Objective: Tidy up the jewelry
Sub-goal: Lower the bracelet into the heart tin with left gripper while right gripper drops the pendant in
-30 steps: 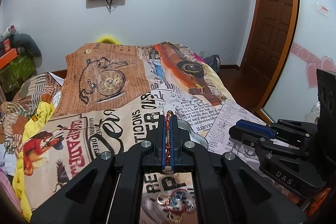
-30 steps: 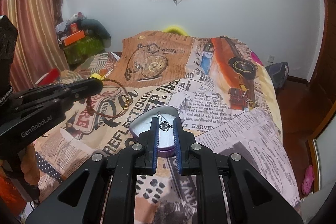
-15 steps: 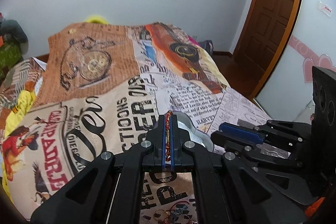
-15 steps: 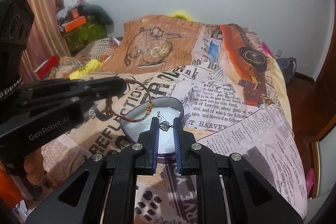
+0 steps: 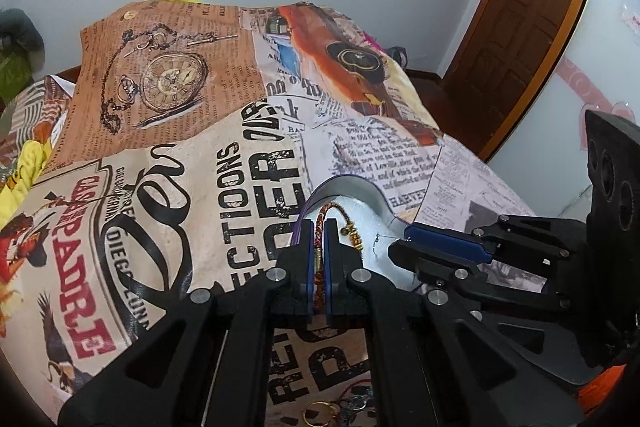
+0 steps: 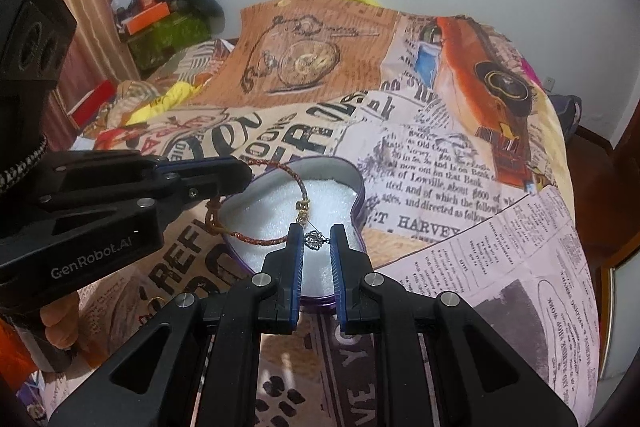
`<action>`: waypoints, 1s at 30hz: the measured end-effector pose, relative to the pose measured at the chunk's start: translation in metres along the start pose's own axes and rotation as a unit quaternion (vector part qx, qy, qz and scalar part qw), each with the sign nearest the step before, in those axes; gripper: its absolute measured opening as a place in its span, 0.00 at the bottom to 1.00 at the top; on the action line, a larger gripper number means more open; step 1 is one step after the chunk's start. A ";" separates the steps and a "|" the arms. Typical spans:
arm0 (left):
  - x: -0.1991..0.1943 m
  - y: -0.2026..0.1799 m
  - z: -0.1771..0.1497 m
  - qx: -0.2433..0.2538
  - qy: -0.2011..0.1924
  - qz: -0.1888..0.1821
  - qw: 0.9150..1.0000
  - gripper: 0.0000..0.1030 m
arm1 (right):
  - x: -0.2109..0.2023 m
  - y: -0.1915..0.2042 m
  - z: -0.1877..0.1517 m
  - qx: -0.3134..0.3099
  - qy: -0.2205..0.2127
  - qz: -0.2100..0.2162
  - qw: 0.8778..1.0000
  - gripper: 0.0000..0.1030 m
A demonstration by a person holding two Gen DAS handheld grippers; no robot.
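right fingers (image 6: 316, 241) pinch pendant (image 6: 314, 240) | over tin (image 6: 359, 187) | bracelet (image 6: 280, 203) dangling

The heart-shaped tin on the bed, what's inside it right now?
The heart-shaped tin holds white foam padding. The braided bracelet, held by the left gripper, hangs over it. The right gripper holds a small silver charm above the foam. The tin's near end is hidden behind its fingers.
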State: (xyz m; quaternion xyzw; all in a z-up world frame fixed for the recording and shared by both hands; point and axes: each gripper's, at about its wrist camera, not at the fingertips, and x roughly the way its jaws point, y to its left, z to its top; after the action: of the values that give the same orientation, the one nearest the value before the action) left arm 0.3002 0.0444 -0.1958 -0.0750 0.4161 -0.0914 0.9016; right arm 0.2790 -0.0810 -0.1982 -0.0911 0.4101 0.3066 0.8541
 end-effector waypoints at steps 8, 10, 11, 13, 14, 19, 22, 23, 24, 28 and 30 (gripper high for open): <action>-0.002 -0.002 -0.002 0.017 0.006 0.013 1.000 0.02 | 0.002 0.003 -0.002 -0.005 0.011 -0.001 1.000 0.12; -0.003 -0.003 -0.002 0.020 0.009 0.018 1.000 0.03 | 0.002 0.002 -0.001 -0.005 0.013 -0.002 1.000 0.12; -0.004 -0.003 -0.002 0.022 0.010 0.020 1.000 0.04 | 0.002 0.002 0.000 -0.005 0.015 -0.003 1.000 0.12; -0.005 -0.004 -0.002 0.025 0.012 0.023 0.999 0.07 | 0.001 0.001 0.000 -0.004 0.019 -0.003 1.000 0.12; -0.006 -0.004 -0.002 0.025 0.012 0.024 0.999 0.09 | 0.000 0.001 0.000 -0.004 0.020 -0.003 1.000 0.12; -0.016 -0.004 -0.003 0.025 0.007 0.033 0.999 0.25 | -0.008 0.003 0.000 -0.011 0.017 -0.010 1.000 0.16; -0.025 -0.005 -0.002 0.025 0.002 0.034 0.999 0.25 | -0.017 0.005 0.000 -0.014 0.010 -0.013 1.000 0.19; -0.029 -0.005 -0.002 0.025 0.000 0.034 0.999 0.25 | -0.019 0.006 0.000 -0.014 0.008 -0.014 1.000 0.19; -0.033 -0.006 -0.002 0.025 -0.002 0.035 0.999 0.25 | -0.023 0.006 0.001 -0.013 0.006 -0.014 1.000 0.19; -0.050 -0.010 -0.003 0.030 -0.012 0.041 0.999 0.25 | -0.035 0.008 0.002 -0.011 -0.002 -0.018 1.000 0.19; -0.058 -0.012 -0.005 0.032 -0.016 0.043 0.998 0.25 | -0.044 0.010 0.002 -0.009 -0.008 -0.021 1.000 0.19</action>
State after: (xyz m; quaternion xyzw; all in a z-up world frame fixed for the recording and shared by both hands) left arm 0.2582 0.0457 -0.1532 -0.0298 0.4016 -0.0646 0.9130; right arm 0.2532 -0.0918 -0.1630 -0.1051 0.3986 0.2931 0.8627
